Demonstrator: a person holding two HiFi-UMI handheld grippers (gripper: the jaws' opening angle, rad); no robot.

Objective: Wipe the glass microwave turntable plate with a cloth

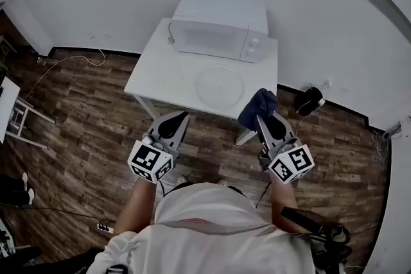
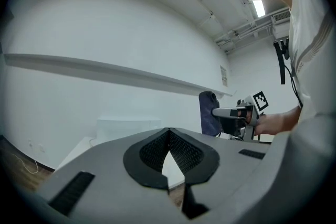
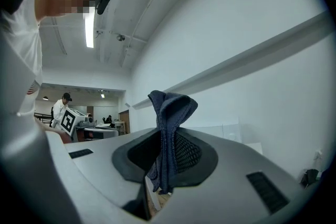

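White walls and dark wood-plank flooring frame a small white table [image 1: 157, 77], at the back of which a white microwave [image 1: 218, 35] is set with its door closed. The glass turntable plate [image 1: 219, 85] is laid flat on the tabletop in front of the microwave, out of the oven and with nothing on it. It is seen as a clear round disc with a faint rim, so transparent that the white table shows through; whether it is soiled cannot be told from this height.

The cloth [image 3: 169, 128], dark blue and bunched into a folded tuft, is clamped between the jaws of the right gripper [image 1: 262, 117], which is held in the air near the table's front right corner, apart from the plate. The left gripper [image 2: 168, 132] is held off the table's front edge, its jaws brought together at the tips with nothing between them (only table and floor show behind).

Cloth and glass are not in contact, so the wiping is judged not begun: the cloth is in hand, the plate is laid out, and the whole pass over the surface is left to be done
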